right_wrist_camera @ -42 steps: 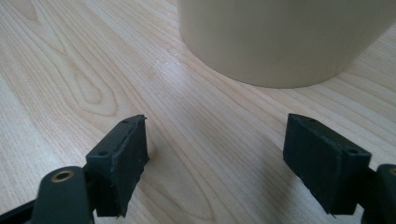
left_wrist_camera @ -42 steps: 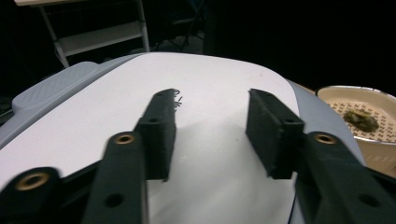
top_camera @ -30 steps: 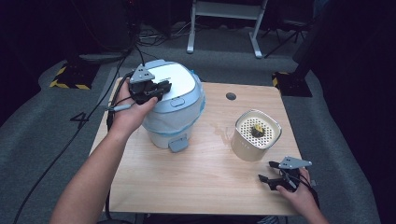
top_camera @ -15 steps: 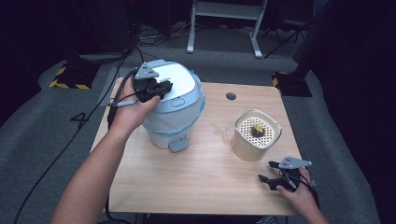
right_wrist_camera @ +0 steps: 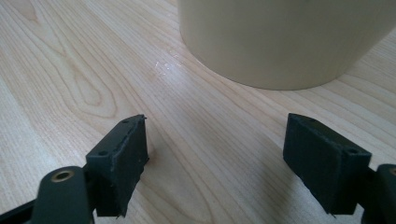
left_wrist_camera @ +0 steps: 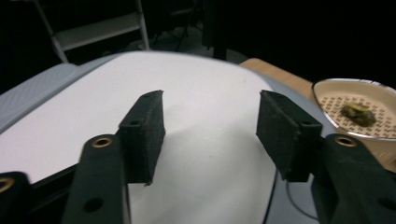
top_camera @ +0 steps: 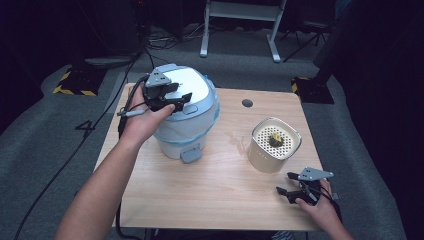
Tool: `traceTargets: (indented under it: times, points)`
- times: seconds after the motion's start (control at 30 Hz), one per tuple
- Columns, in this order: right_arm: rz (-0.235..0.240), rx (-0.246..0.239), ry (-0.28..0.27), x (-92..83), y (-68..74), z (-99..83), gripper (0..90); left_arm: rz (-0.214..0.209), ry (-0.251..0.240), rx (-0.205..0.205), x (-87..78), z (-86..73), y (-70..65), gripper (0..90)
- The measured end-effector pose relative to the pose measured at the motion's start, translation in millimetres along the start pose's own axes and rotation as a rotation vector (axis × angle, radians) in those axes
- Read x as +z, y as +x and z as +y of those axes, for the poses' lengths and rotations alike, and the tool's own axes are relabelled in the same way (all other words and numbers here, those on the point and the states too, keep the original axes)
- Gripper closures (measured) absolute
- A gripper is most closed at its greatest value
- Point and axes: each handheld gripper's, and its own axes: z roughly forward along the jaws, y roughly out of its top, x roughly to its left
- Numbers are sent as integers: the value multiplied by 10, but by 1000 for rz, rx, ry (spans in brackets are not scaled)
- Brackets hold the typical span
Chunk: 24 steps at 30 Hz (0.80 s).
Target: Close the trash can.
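A pale blue bin (top_camera: 186,125) with a white domed lid (left_wrist_camera: 196,93) stands at the table's left, a grey pedal (top_camera: 191,155) at its foot. My left gripper (top_camera: 181,91) rests over the lid. Its jaws have just been opening and now stand open (left_wrist_camera: 210,100) with nothing between them, just above the white surface. A cream container (top_camera: 274,145) with a perforated top holds a small yellow-green lump (top_camera: 274,139). My right gripper (top_camera: 285,183) lies open on the wood just in front of that container (right_wrist_camera: 280,37), with its jaws empty (right_wrist_camera: 215,123).
The wooden table (top_camera: 200,200) has a small dark round spot (top_camera: 247,103) near its far edge. Cables (top_camera: 125,115) trail off the table's left side. Beyond the table, a white metal frame (top_camera: 240,25) stands on the grey floor.
The left gripper's jaws have spread apart above the lid, where they were together before. Both hands, the bin and the container have stayed put.
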Motion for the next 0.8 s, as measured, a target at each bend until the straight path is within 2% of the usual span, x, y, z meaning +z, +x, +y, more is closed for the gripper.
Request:
traceTargets:
  times: [0.07,0.2,0.37,0.47,0.8]
  points:
    - [0,0,0,0,0,0,221,-14,-21,3,-71,17,-37,380]
    - [0,0,0,0,0,0,221,-25,-21,16,-208,4,-109,373]
    - [0,0,0,0,0,0,221,-61,-19,30,-373,-67,-230,371]
    - [0,0,0,0,0,0,221,-81,-5,52,-457,-135,-327,370]
    - [0,0,0,0,0,0,221,-133,9,68,-589,-438,-551,369]
